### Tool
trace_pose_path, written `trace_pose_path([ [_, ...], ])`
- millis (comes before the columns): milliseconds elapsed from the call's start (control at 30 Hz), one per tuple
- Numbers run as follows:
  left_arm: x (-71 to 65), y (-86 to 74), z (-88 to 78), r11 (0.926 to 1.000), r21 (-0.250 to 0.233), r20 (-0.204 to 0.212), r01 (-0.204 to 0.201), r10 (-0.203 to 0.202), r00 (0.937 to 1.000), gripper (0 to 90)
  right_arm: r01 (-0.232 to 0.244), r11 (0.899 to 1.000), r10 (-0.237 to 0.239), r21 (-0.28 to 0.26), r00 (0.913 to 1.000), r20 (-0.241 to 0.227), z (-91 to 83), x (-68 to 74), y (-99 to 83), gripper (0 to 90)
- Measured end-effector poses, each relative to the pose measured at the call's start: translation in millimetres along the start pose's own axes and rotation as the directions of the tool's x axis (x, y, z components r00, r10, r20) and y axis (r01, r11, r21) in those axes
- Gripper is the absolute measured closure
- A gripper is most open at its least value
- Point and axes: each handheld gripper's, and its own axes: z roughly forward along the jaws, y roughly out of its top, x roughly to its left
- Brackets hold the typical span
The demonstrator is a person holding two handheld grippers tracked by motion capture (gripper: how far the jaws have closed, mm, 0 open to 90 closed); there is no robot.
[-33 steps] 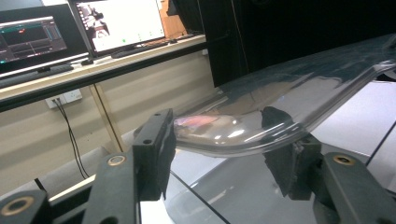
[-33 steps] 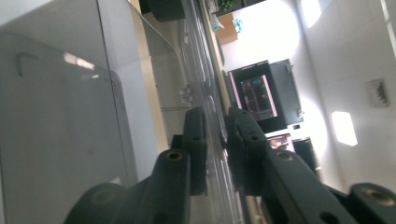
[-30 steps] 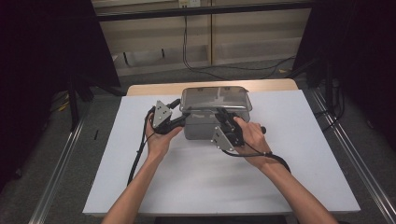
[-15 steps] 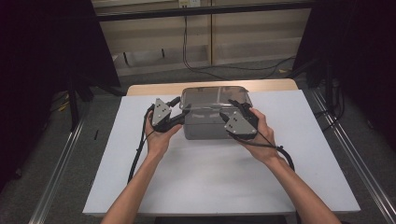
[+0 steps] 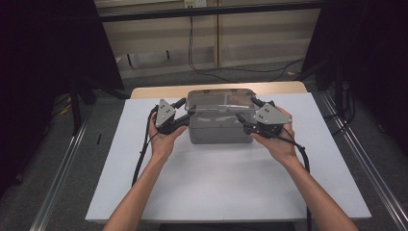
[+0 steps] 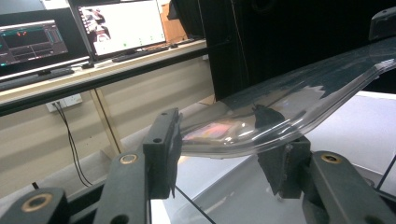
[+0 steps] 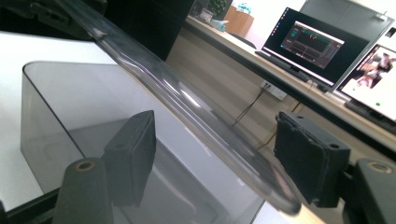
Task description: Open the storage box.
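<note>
I'm working over the white table top (image 5: 216, 192). The grey see-through storage box (image 5: 219, 134) sits at the middle of its far half, and the clear lid (image 5: 219, 98) lies on top of the box.

I judge this to be the step of getting a hold on the lid at both ends. My hands flank the box, one at each short side. The left gripper (image 5: 186, 111) is at the lid's left edge and the right gripper (image 5: 245, 110) is at its right edge.

In the left gripper view, the lid's rim (image 6: 289, 102) runs across between the jaws, which have just been closing. One pad (image 6: 163, 140) sits right against the corner of the rim. I can't tell whether both pads are actually pinching it yet.

In the right gripper view, the jaws have just been opening and stand spread wide. The lid's edge (image 7: 187, 102) passes between them above the box wall (image 7: 60, 102), and neither pad (image 7: 310, 163) touches it.

My next move should be to bring the right jaws together on that rim, until they bite as squarely as the left. I should also make sure the left side really has its hold. After that both hands need to rise together and level, because thin plastic like this looks likely to flex or slip out if one side leads.
</note>
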Motion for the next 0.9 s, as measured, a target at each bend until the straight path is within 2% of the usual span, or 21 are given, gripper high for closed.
trace_pose_path([
  [233, 3.3, 2.5, 0.7, 0.9997, 0.008, 0.009, 0.025, -0.025, 0.9996, 52.9, -0.085, 0.996, 0.084, -0.034, 0.9961, -0.026, 0.6, -9.9, -4.0, 30.7],
  [333, 3.9, 4.9, 1.2, 0.9997, 0.012, 0.008, 0.02, -0.02, 0.9998, 53.2, -0.116, 0.992, 0.115, -0.043, 0.9931, -0.024, 1.7, -12.7, -5.0, 29.9],
  [600, 6.0, 8.6, 2.1, 0.9998, 0.019, 0.009, 0.01, -0.01, 0.9999, 54.1, -0.142, 0.988, 0.141, -0.054, 0.9898, -0.021, 7.1, -20.5, -10.9, 35.4],
  [767, 7.4, 9.8, 2.9, 0.9997, 0.019, 0.01, 0.017, -0.017, 0.9998, 54.5, -0.183, 0.981, 0.183, -0.067, 0.9831, -0.016, 11.6, -31.1, -15.0, 37.6],
  [900, 8.5, 11.9, 4.2, 0.9995, 0.015, 0.008, 0.029, -0.029, 0.9995, 55.1, -0.182, 0.982, 0.181, -0.055, 0.9833, -0.016, 15.7, -35.5, -18.4, 38.9],
])
